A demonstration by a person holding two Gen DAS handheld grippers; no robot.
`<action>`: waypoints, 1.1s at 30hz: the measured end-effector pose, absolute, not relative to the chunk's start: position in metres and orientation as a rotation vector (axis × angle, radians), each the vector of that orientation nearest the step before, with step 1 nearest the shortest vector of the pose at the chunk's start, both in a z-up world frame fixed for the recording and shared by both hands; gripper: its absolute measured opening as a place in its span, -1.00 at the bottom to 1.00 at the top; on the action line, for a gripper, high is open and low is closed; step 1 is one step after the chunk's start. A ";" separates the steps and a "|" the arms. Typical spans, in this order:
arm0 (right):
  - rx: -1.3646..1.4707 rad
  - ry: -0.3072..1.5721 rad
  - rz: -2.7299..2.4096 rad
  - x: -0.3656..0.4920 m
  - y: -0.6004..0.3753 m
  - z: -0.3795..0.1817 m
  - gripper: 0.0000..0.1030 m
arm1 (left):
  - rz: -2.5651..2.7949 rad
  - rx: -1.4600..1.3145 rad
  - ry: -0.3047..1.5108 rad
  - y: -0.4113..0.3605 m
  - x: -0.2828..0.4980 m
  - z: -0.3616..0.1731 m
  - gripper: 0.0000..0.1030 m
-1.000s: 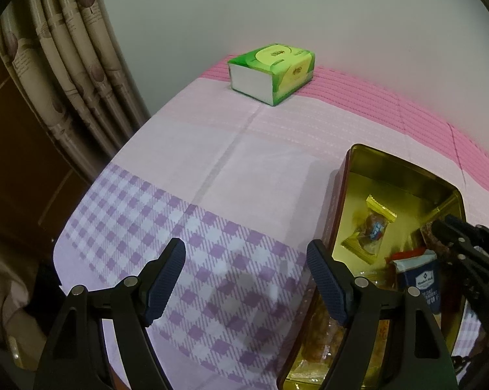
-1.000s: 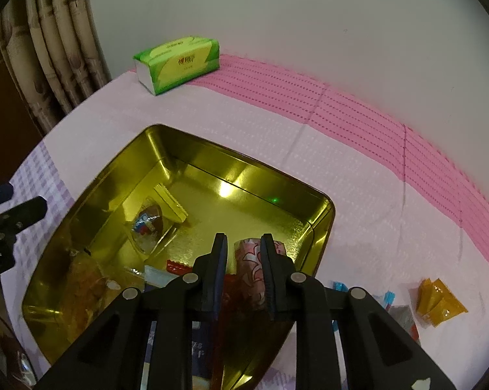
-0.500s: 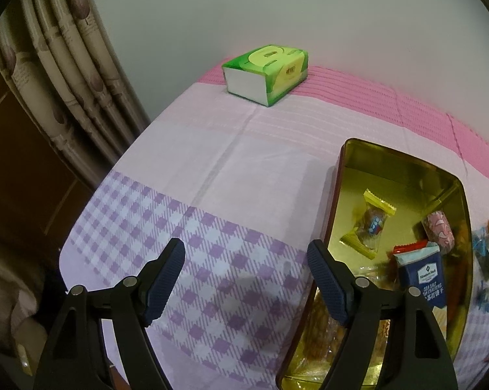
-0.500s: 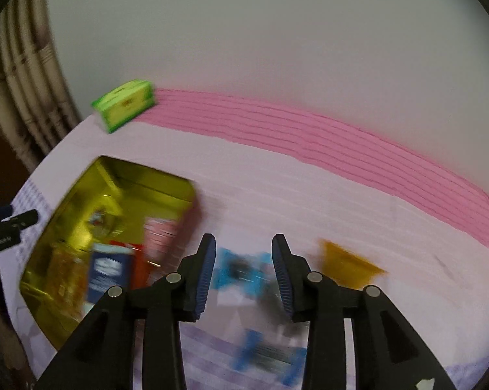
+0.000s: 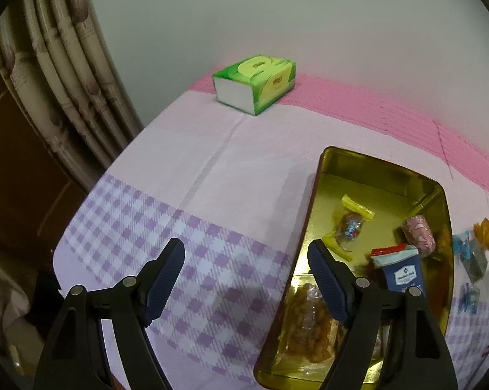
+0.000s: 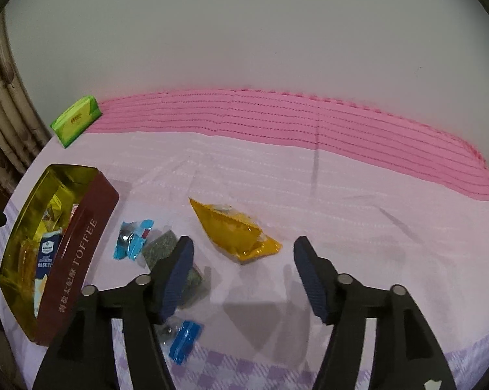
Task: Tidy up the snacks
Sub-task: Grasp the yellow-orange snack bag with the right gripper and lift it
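Observation:
A gold toffee tin (image 5: 374, 165) (image 6: 78, 247) holds several snacks: a pink roll (image 5: 418, 235), a blue packet (image 5: 403, 274), a yellow-ended candy (image 5: 351, 226) and a clear bag of orange pieces (image 5: 309, 325). My left gripper (image 5: 246, 284) is open above the tin's left wall, empty. My right gripper (image 6: 242, 274) hangs over the cloth right of the tin, its jaws opening with nothing between them. Just beyond them lies an orange-yellow packet (image 6: 234, 230). Blue-wrapped candies (image 6: 132, 239) (image 6: 184, 341) and dark green packets (image 6: 161, 243) lie at its left finger.
A green tissue pack (image 5: 255, 81) (image 6: 77, 120) sits at the table's far left corner by the curtain (image 5: 65, 74). The wall runs along the pink far band of the tablecloth (image 6: 309, 120). The table's left edge drops off beside the checked band (image 5: 130, 227).
My right gripper let go of the pink roll in the tin, swung right over the loose snacks and spread its jaws. The left gripper stayed put, open.

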State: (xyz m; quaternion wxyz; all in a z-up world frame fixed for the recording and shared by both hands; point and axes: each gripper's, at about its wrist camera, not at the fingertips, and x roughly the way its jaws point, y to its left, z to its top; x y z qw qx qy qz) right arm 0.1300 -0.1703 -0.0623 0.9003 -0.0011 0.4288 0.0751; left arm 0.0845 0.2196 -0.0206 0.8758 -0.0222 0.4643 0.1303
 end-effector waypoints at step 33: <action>-0.014 0.841 0.052 0.124 -0.231 -0.104 -0.29 | -0.175 0.020 0.961 0.054 0.064 -0.003 0.55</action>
